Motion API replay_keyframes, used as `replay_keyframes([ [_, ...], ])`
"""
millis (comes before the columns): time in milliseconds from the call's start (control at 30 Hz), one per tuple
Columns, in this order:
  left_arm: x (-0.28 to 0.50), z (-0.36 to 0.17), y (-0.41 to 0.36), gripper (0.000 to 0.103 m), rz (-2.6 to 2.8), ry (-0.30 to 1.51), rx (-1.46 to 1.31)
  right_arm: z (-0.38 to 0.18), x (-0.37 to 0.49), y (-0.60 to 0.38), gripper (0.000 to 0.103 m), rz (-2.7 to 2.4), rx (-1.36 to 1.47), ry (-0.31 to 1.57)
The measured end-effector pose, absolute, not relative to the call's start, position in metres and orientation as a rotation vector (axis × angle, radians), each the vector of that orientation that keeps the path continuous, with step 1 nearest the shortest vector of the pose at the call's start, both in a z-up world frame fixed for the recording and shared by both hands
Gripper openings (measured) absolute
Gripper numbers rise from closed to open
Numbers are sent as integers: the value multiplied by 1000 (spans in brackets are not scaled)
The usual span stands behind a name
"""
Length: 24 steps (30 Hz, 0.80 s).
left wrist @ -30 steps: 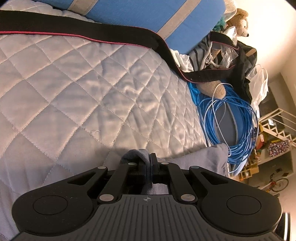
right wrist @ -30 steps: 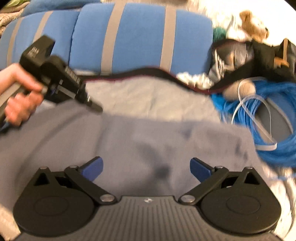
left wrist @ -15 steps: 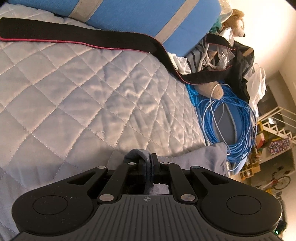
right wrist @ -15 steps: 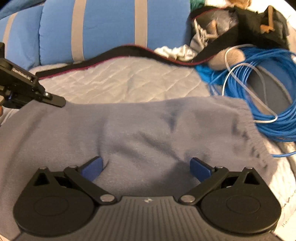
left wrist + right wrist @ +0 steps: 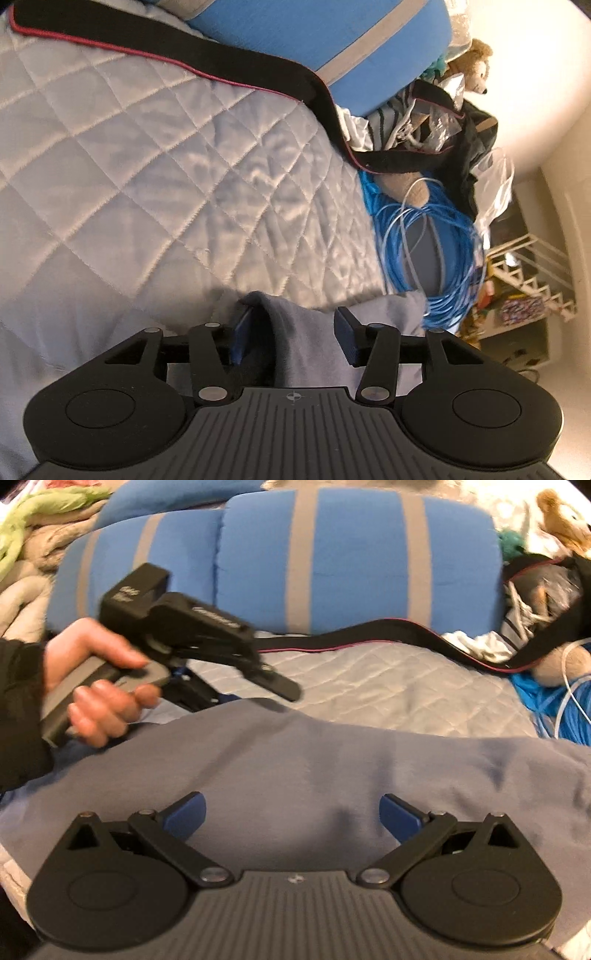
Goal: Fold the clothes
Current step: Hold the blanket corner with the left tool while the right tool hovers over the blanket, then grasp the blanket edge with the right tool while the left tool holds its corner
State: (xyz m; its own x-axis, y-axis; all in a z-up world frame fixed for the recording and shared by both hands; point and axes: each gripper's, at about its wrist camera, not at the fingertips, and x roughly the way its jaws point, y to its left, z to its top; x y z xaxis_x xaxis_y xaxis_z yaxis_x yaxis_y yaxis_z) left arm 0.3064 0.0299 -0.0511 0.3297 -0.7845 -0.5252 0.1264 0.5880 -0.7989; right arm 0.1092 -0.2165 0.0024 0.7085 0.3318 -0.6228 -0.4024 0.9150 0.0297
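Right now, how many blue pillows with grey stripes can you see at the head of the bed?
2. One larger pillow lies centre, behind the black strap; a second pillow lies to its left, partly hidden behind the left gripper. More may lie out of view.

Ahead of your grippers lies a quilted white bedspread [image 5: 155, 177], with a blue grey-striped cushion [image 5: 354, 561] beyond. White shelving [image 5: 532, 266] stands right, against a warmly lit wall [image 5: 535, 74].

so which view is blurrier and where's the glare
Right wrist view: motion blur smears the left tool, the hand holding it and the frame's edges. Left wrist view: sharper, quilt stitching crisp; the wall at upper right is washed out by warm light; fisheye bends the black strap.
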Motion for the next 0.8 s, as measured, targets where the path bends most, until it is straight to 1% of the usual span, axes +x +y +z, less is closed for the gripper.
replay_keyframes([
  [67,307,-52,26,44,-672,1080,-751,0,114,-201,103,432,-132,672],
  [100,306,-51,23,41,-676,1073,-753,-1,117,-197,103,439,-137,676],
  [133,305,-49,21,23,-679,1065,-745,-1,120,-195,103,448,-139,682],
  [167,303,-45,17,9,-671,1064,-714,-3,122,-192,103,457,-140,692],
  [233,293,-30,9,4,-644,1014,-601,-5,127,-188,103,474,-143,711],
  [467,230,38,-28,4,-693,746,-207,-19,134,-188,103,468,-171,807],
  [600,194,54,-50,4,-743,630,-32,-16,130,-192,103,479,-185,816],
  [700,174,52,-58,4,-753,563,83,-4,124,-201,103,495,-221,746],
  [800,166,45,-61,4,-773,549,135,9,117,-213,103,524,-368,601],
])
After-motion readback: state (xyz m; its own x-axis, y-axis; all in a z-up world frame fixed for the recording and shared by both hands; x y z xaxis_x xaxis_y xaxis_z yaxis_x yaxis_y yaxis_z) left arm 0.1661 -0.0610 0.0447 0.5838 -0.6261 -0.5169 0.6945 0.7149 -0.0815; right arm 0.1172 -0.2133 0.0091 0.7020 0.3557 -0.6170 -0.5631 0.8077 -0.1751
